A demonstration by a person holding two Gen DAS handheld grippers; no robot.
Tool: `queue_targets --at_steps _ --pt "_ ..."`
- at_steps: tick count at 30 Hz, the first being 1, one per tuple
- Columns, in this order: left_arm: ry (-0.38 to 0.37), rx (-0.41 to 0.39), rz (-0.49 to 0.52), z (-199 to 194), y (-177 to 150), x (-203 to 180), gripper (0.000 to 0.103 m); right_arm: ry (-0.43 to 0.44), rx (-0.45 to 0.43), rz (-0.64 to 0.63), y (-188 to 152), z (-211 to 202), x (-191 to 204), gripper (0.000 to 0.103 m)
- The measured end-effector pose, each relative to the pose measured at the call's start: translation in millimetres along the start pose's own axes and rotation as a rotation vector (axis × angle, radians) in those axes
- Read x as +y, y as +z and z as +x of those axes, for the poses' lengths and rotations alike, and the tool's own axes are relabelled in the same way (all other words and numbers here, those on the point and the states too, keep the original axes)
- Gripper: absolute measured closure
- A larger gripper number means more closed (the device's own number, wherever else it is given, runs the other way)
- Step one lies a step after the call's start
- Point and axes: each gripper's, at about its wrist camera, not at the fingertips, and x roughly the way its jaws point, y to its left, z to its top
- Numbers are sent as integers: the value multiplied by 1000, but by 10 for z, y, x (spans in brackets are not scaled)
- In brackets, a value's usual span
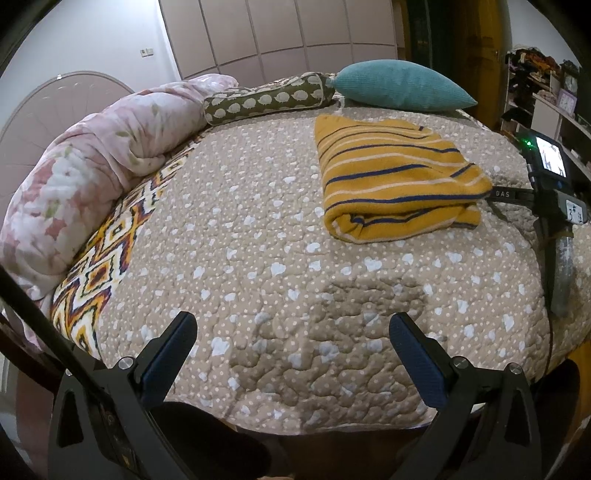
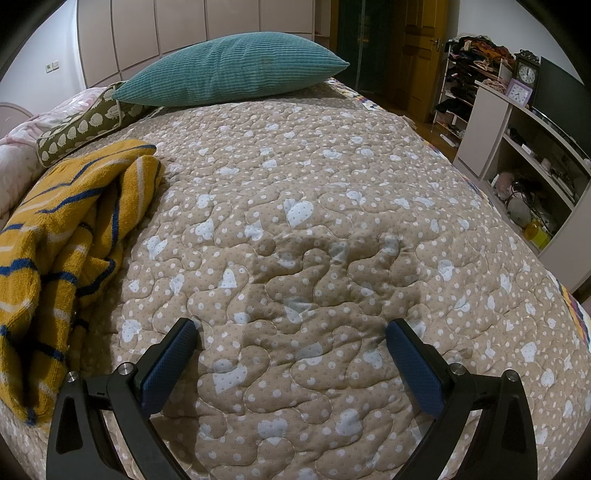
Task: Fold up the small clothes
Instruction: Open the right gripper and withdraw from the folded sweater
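Observation:
A mustard-yellow garment with blue and white stripes (image 1: 395, 177) lies folded into a thick rectangle on the beige quilted bedspread (image 1: 258, 266). In the right wrist view the same garment (image 2: 62, 240) lies at the left edge. My left gripper (image 1: 293, 332) is open and empty, above the near part of the bed, well short of the garment. My right gripper (image 2: 291, 339) is open and empty over bare quilt, just right of the garment. The right gripper's body (image 1: 550, 192) shows at the right edge of the left wrist view, beside the garment.
A teal cushion (image 1: 399, 86) and an olive patterned bolster (image 1: 266, 101) lie at the bed's far end. A pink floral duvet (image 1: 92, 166) is bunched along the left. Shelves with clutter and clocks (image 2: 524, 122) stand to the right. Wardrobe doors (image 1: 280, 33) are behind.

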Motion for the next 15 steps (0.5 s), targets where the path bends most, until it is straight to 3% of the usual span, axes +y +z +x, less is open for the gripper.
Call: queue_targets --at_steps 15 --pt "-2 18 -26 40 -21 102 0 0 0 0 0 0 1 0"
